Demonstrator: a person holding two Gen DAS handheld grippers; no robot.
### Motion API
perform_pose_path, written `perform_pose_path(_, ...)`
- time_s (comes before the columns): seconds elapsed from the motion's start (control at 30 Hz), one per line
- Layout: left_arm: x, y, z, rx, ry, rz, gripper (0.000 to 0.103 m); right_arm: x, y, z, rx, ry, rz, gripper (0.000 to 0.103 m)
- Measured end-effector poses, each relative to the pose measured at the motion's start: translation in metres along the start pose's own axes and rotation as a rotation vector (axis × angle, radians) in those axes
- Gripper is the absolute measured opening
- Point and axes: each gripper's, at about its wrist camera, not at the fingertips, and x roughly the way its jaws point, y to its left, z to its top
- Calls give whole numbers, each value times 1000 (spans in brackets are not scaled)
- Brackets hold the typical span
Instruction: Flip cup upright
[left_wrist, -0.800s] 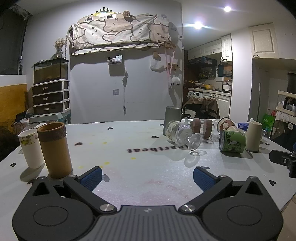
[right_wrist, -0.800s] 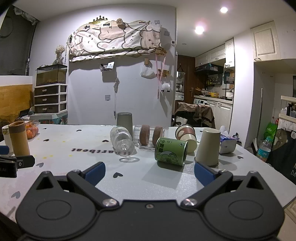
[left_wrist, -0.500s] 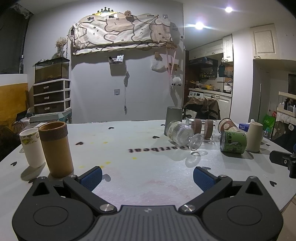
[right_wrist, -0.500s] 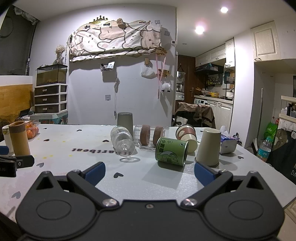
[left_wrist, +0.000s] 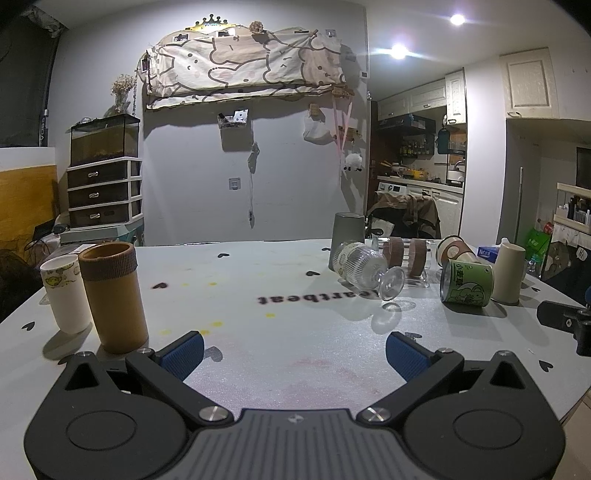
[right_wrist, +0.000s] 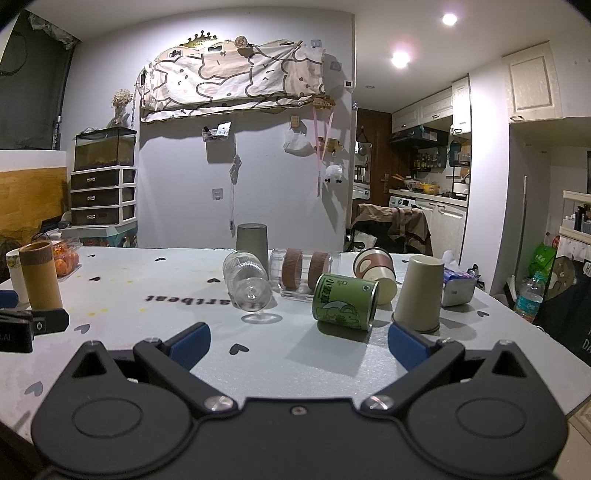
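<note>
Several cups lie or stand upside down on the white table (left_wrist: 295, 306). A clear footed glass (left_wrist: 364, 267) (right_wrist: 247, 280) lies on its side. A green cup (left_wrist: 467, 282) (right_wrist: 345, 301) lies on its side. A beige cup (right_wrist: 419, 293) (left_wrist: 509, 275) and a grey cup (right_wrist: 252, 242) (left_wrist: 347, 230) stand upside down. A brown-and-cream cup (right_wrist: 375, 273) lies tipped. My left gripper (left_wrist: 293, 350) is open and empty, near the table's front. My right gripper (right_wrist: 299, 343) is open and empty, just short of the green cup.
A tan tube cup (left_wrist: 112, 295) and a white cup (left_wrist: 64, 291) stand upright at the left. A clear glass with two brown bands (right_wrist: 301, 273) lies behind the green cup. A tissue pack (right_wrist: 458, 288) lies at the right. Oranges in a box (right_wrist: 64, 258) sit far left.
Both grippers have barely moved; the left view has shifted very slightly. No object has moved.
</note>
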Motion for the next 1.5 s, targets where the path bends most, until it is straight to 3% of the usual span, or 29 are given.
perform_pose_path(1.5,-6,0,-1,12,-19,2,103,7,5,-6,5,-1,14,103)
